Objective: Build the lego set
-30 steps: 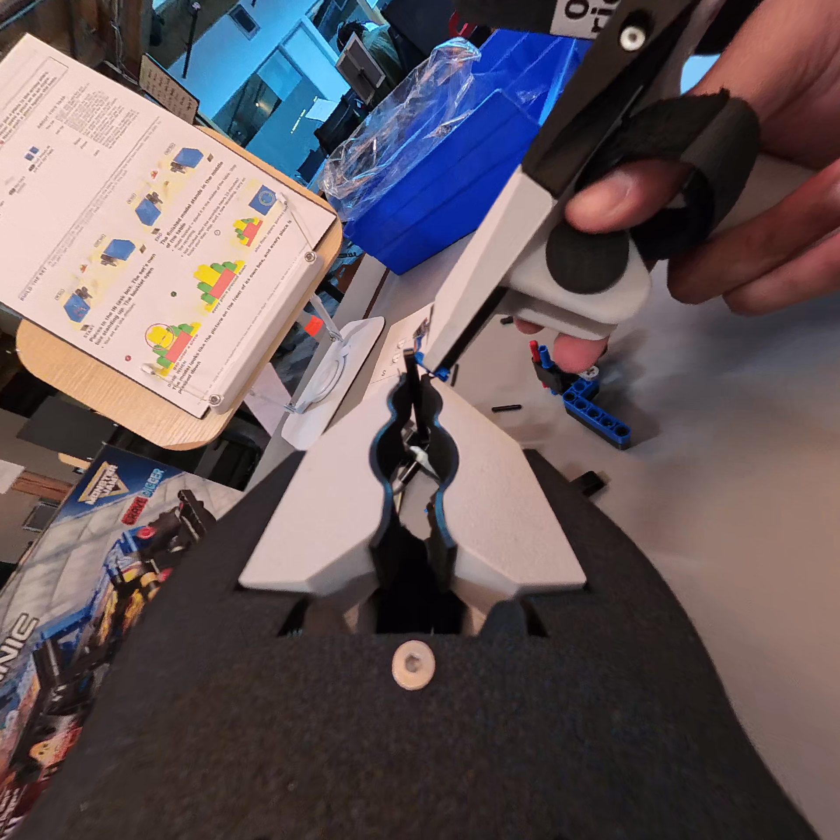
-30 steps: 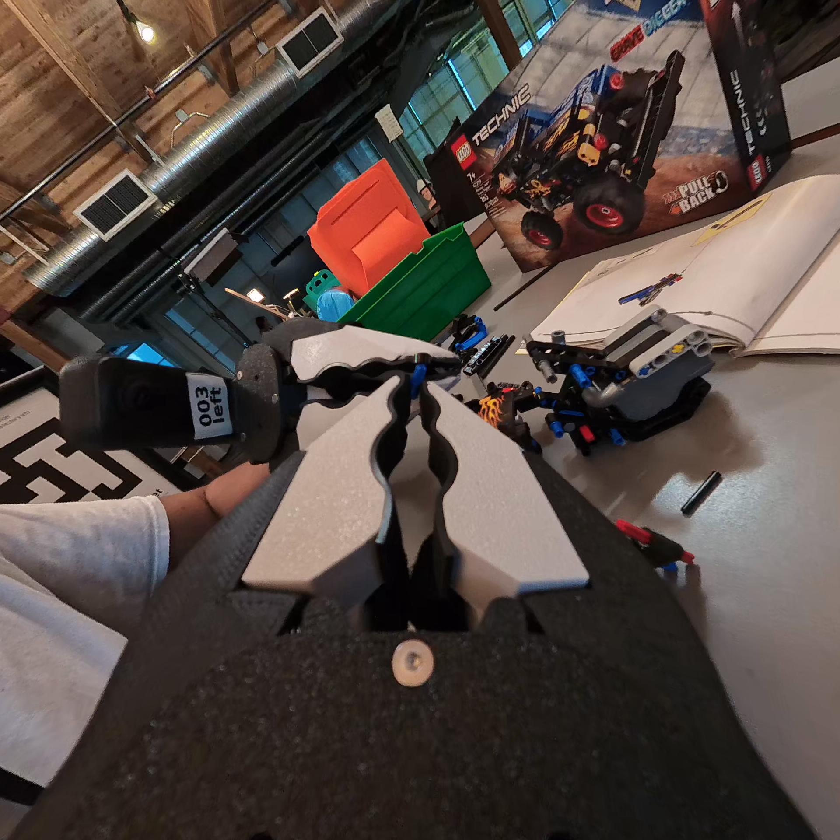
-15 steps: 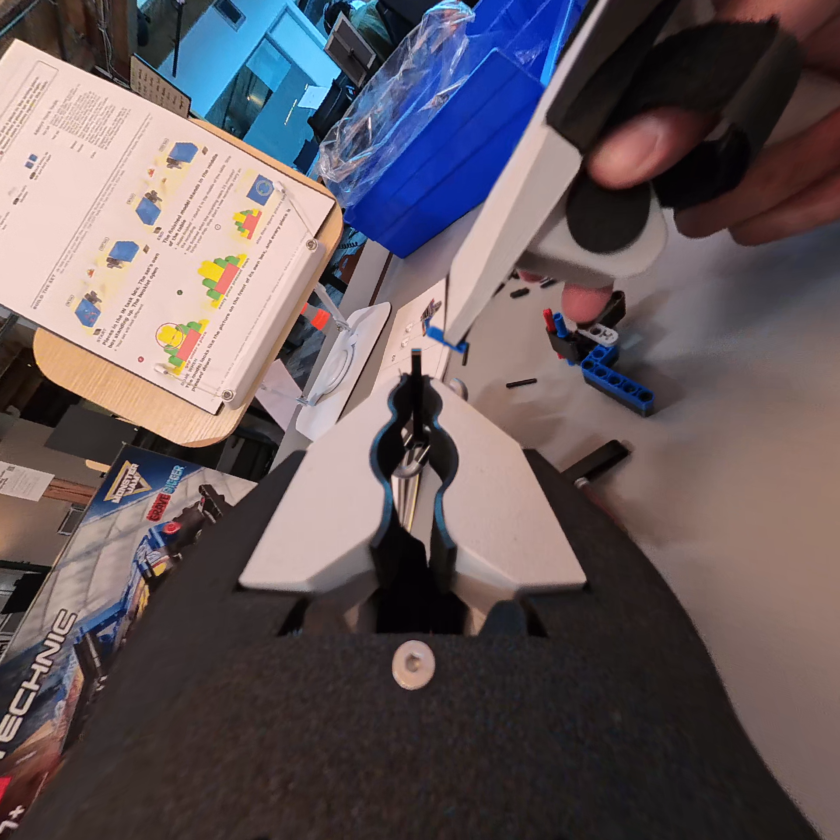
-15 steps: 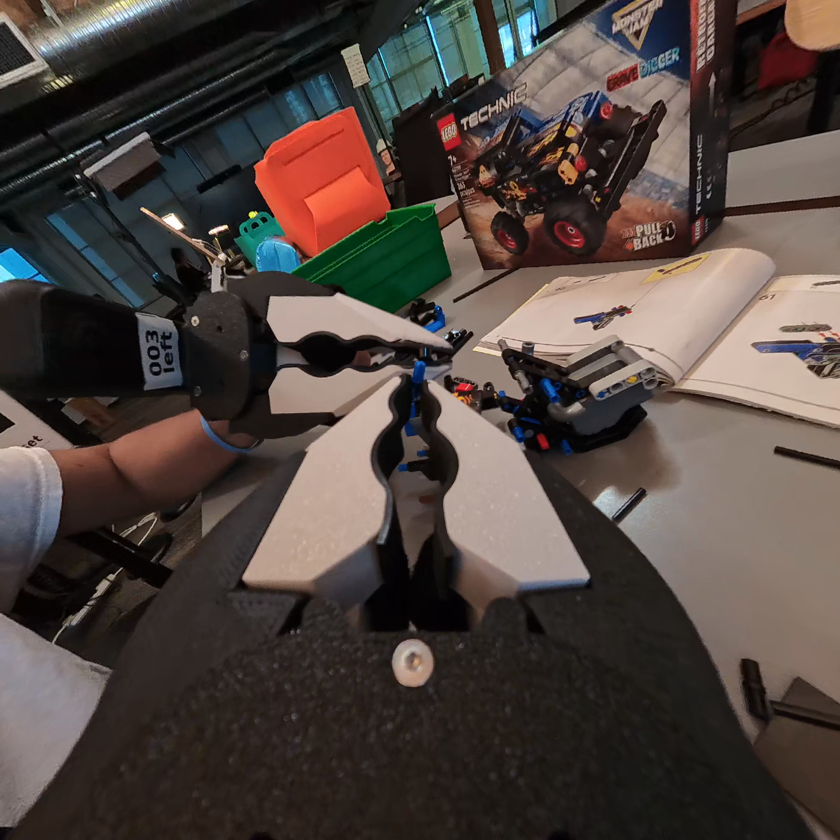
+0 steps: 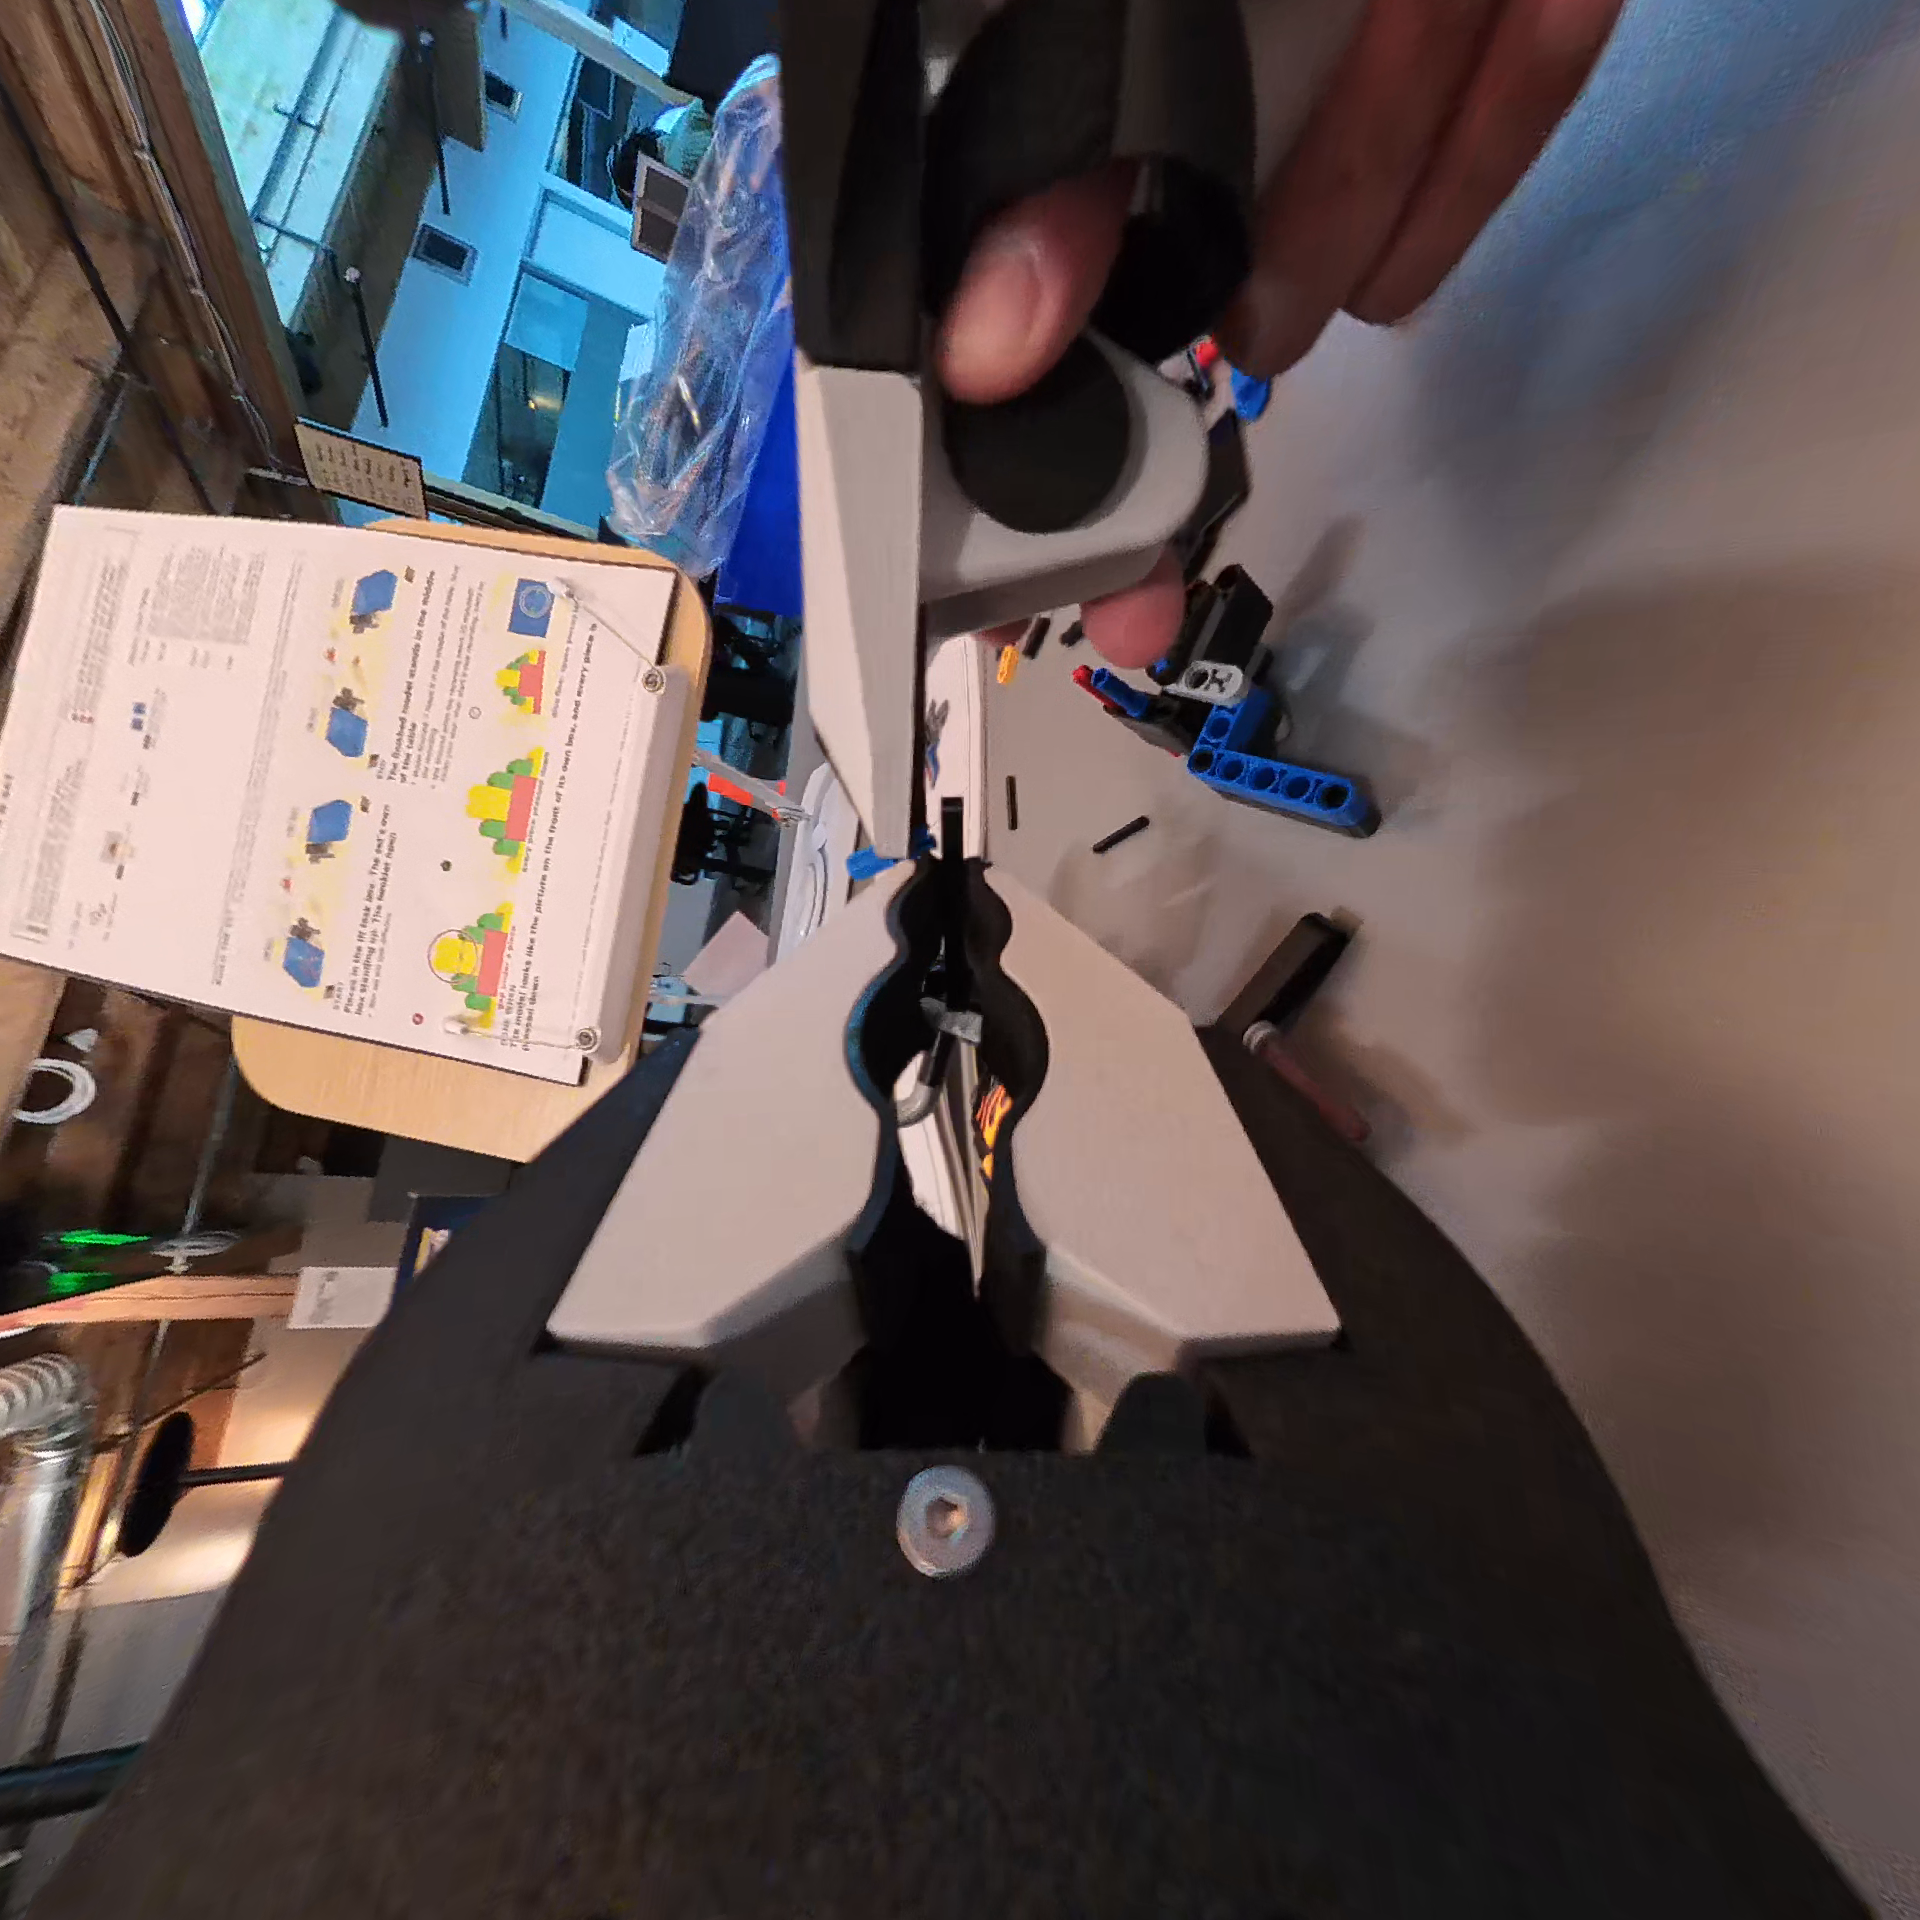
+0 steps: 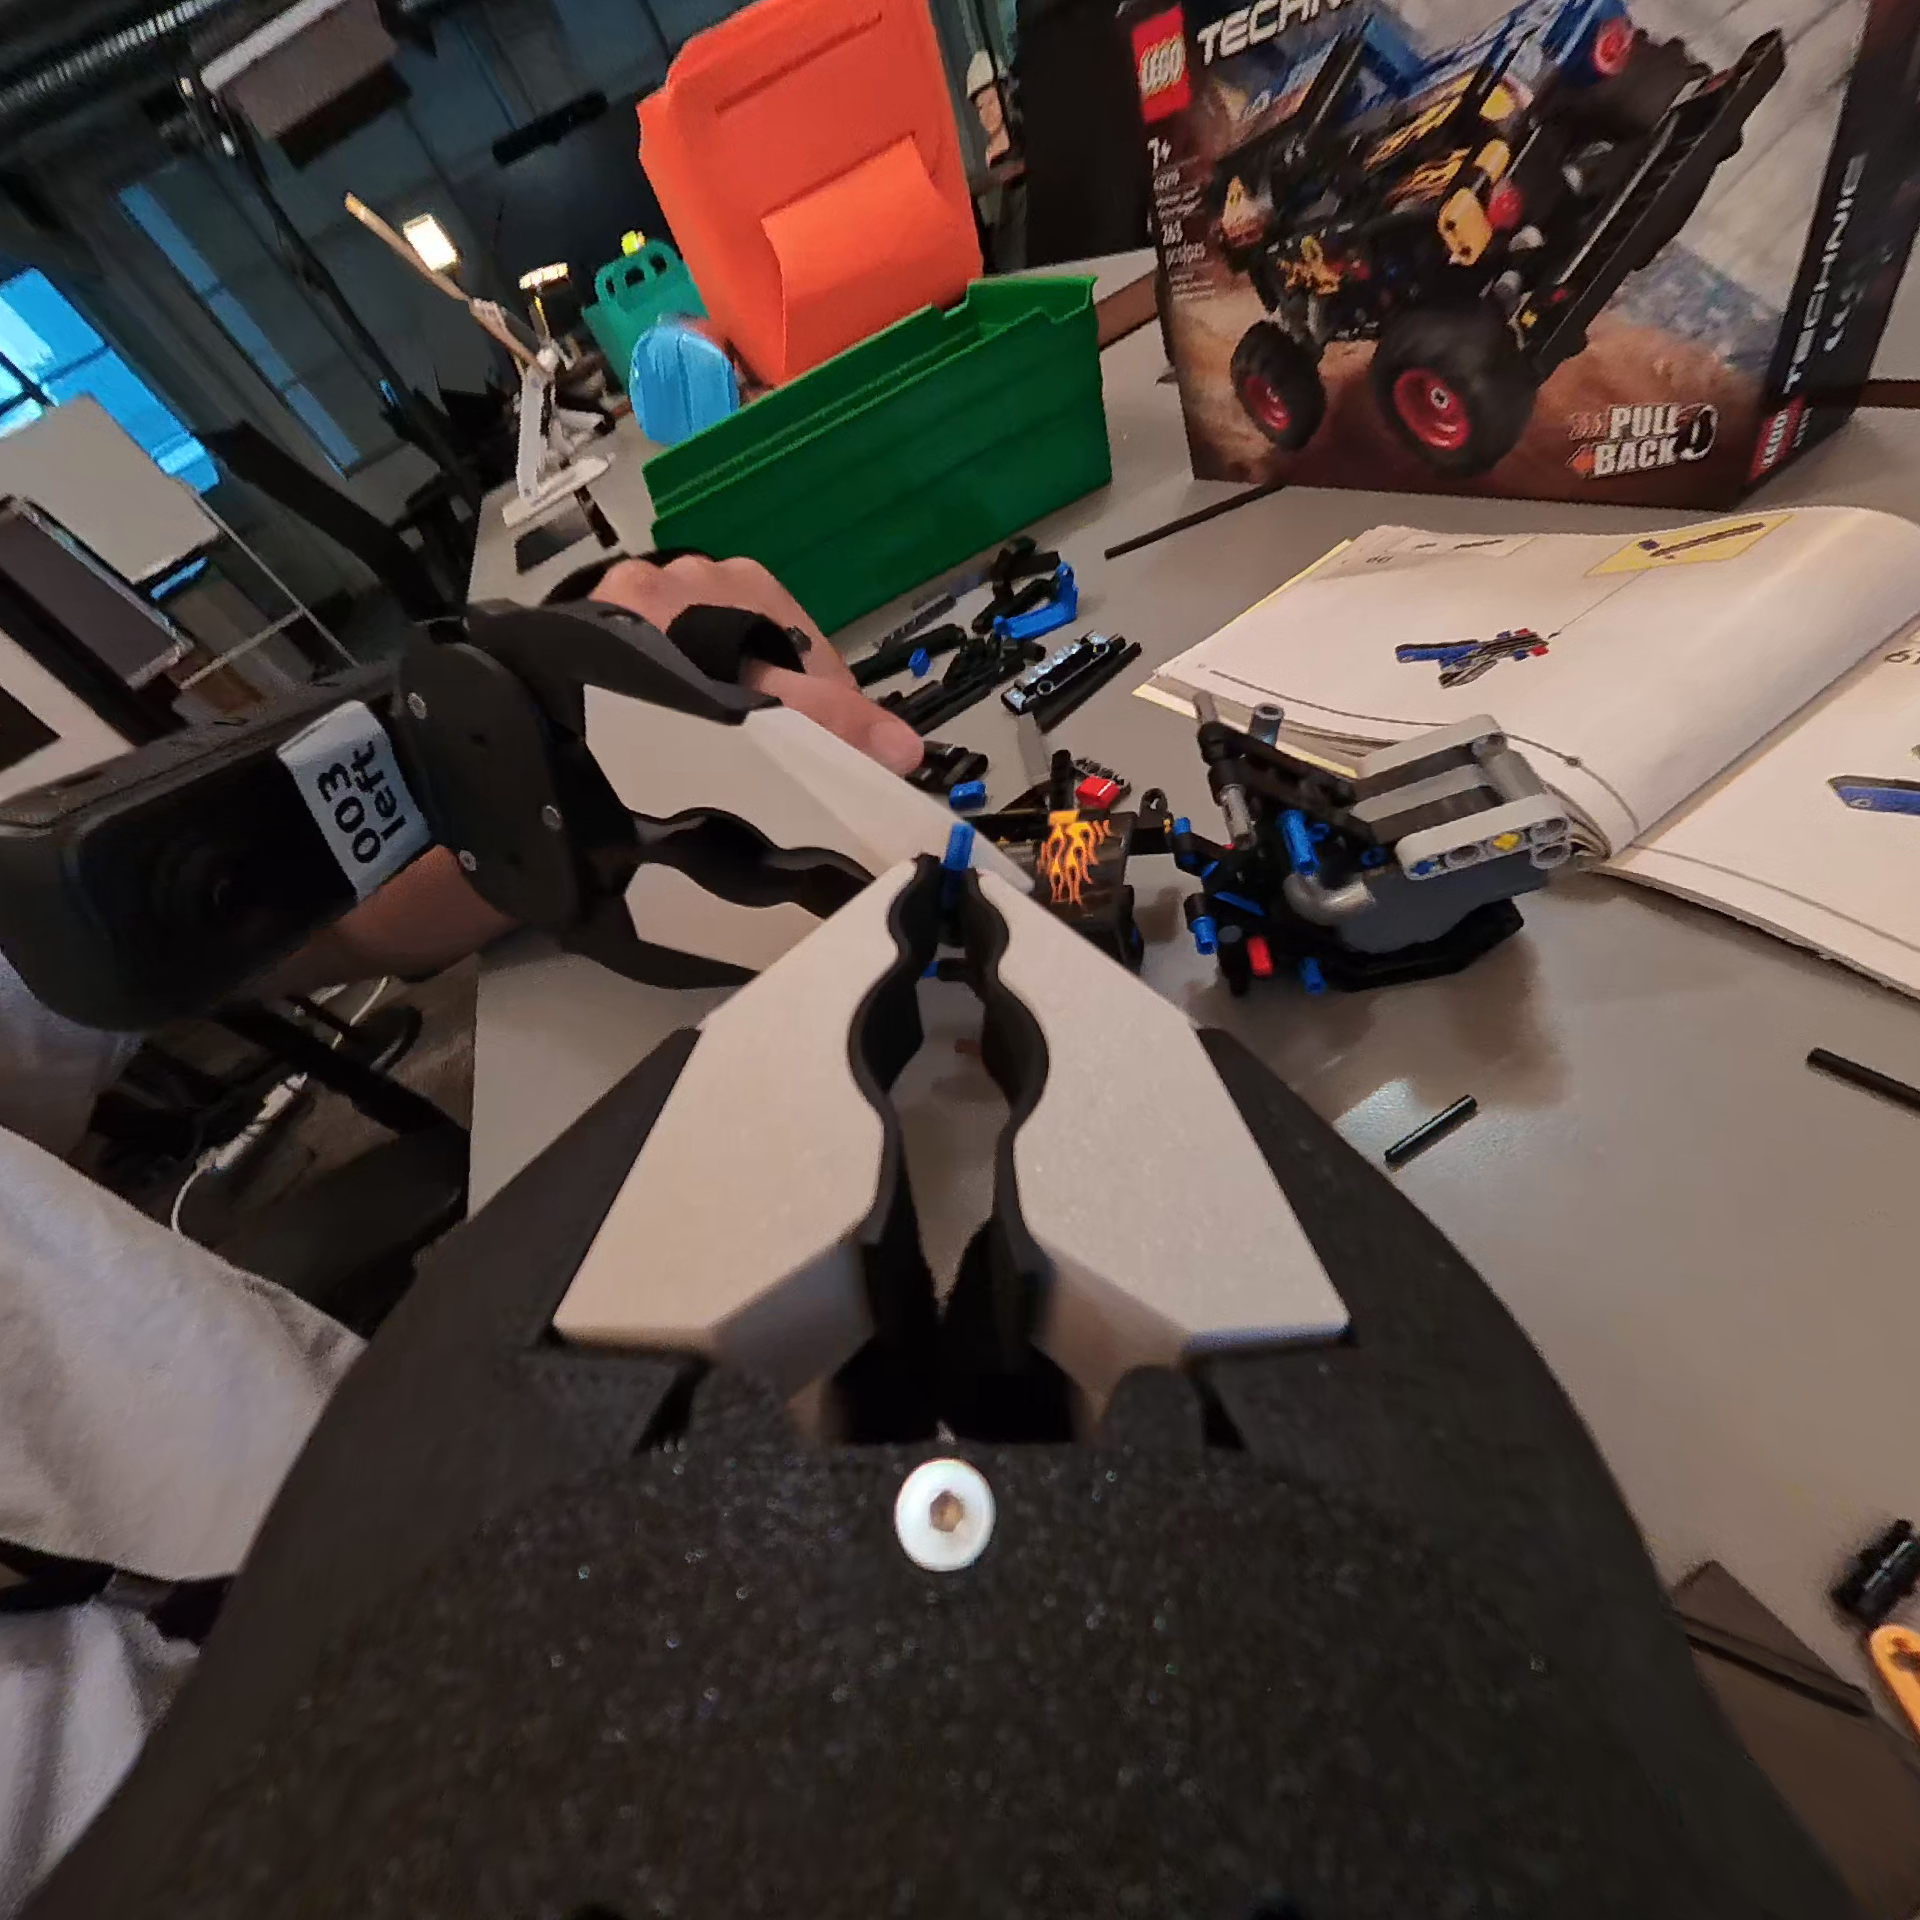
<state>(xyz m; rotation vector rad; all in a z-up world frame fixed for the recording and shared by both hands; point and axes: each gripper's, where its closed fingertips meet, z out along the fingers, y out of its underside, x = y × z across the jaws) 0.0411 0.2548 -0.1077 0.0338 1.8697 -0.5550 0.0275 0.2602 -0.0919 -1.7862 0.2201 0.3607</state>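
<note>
Meeting tip to tip above the table (image 6: 1558, 1195), the right gripper (image 6: 951, 873) pinches a blue pin (image 6: 956, 847) pointing forward; the left gripper (image 5: 951, 878) clamps a black piece (image 5: 951, 831) (shape unclear), directly facing it.

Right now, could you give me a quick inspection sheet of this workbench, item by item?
Surface: grey table, bare in front, crowded farther back.
Job's things: half-built truck chassis beside the open instruction booklet; flame-printed black panel; set box standing behind.
Clutter: loose black and blue pieces, black pin, green bin, orange bin.
Grippers: right gripper shut on a blue pin; left gripper shut on a thin black piece; their tips meet.
Cables: some on the floor past the table edge.
Surroundings: picture sheet on a stand, blue bin with a plastic bag, windows.
</note>
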